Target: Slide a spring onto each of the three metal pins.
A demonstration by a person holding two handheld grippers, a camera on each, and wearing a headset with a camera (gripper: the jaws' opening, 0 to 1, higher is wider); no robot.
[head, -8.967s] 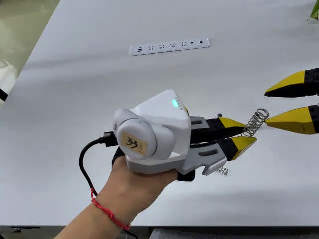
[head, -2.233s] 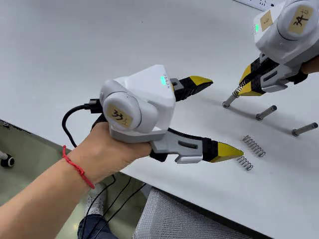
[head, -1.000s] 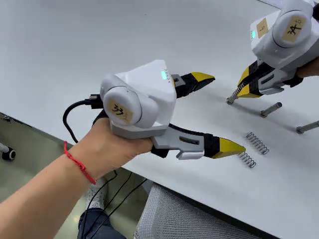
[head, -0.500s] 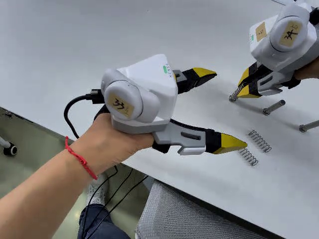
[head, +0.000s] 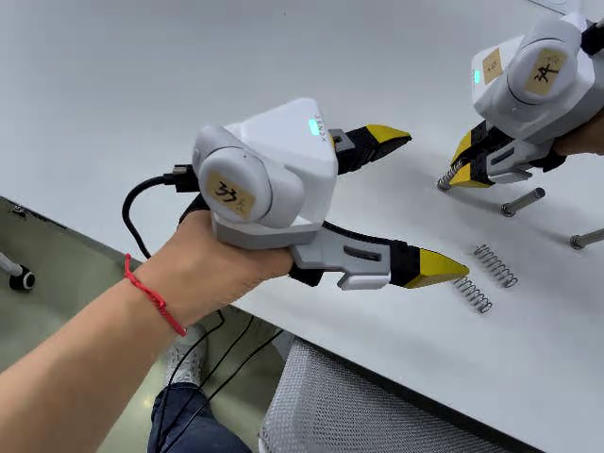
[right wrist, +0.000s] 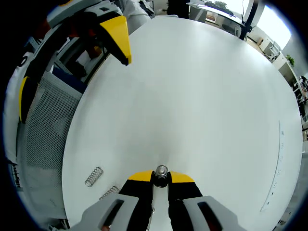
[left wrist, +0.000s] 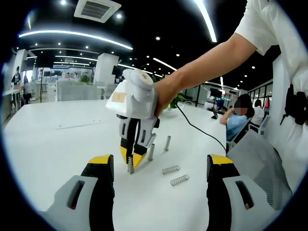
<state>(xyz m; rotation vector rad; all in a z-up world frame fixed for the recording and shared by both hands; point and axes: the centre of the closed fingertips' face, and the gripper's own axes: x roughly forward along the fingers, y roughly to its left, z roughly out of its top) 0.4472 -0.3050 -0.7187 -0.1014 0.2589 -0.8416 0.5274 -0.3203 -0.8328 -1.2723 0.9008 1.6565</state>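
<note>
Now: right gripper (head: 461,174) clamped on spring (right wrist: 161,175) over a pin (head: 443,183).
Keep spring coaxial, press straight down; pin tip probably hidden inside. Left gripper (head: 425,203) jaws apart, idle.

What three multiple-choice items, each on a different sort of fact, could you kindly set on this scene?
1. Where do the loose springs lie?
A. on the table
B. in a tray
C. on the floor

2. How many springs lie loose?
A. one
B. two
C. four

3. How do the jaws of the left gripper stand?
A. shut on a spring
B. shut on a pin
C. open and empty

Key:
1 A, both rest on the white top.
2 B, a pair lies side by side.
3 C, there is a wide gap with nothing held.
</note>
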